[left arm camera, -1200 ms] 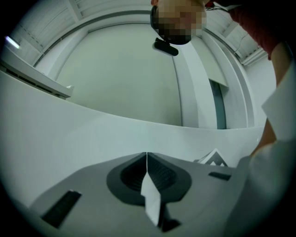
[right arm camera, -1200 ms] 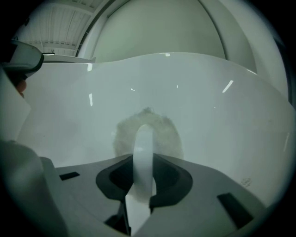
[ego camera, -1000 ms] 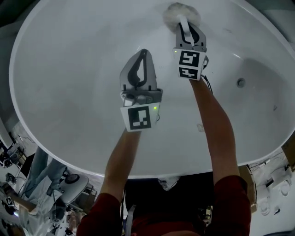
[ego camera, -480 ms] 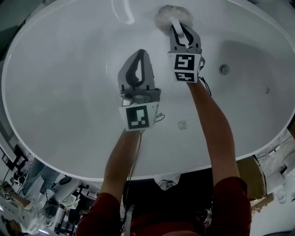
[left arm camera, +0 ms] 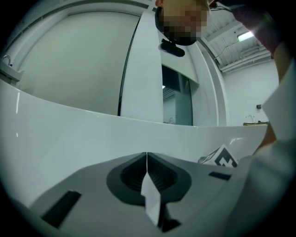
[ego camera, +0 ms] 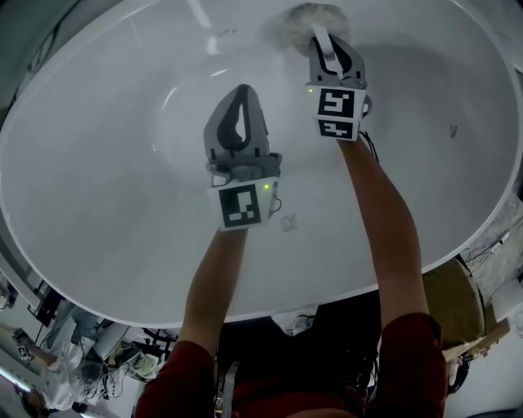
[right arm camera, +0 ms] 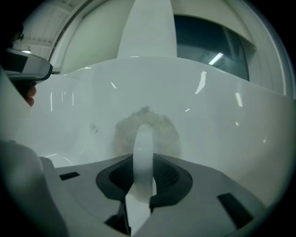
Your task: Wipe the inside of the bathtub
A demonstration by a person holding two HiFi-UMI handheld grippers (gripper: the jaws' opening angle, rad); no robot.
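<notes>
The right hand-held gripper (ego camera: 321, 39) clamps the white handle (right arm camera: 143, 152) of a fluffy scrubber (ego camera: 304, 18), pressing it against the bathtub (ego camera: 98, 204) at its far inner wall to wipe, while the left hand-held gripper (ego camera: 243, 91) hovers closed and empty.

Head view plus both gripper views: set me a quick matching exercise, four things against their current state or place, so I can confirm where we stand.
Things:
1. left gripper
2. right gripper
3. fluffy pad
4. bathtub

States:
A. white oval basin below both grippers
B. jaws shut on a white handle
C. against the tub's inner wall, just beyond the right gripper
D. jaws together, nothing between them

Pairs: 1-D, 2-B, 3-C, 4-A
</notes>
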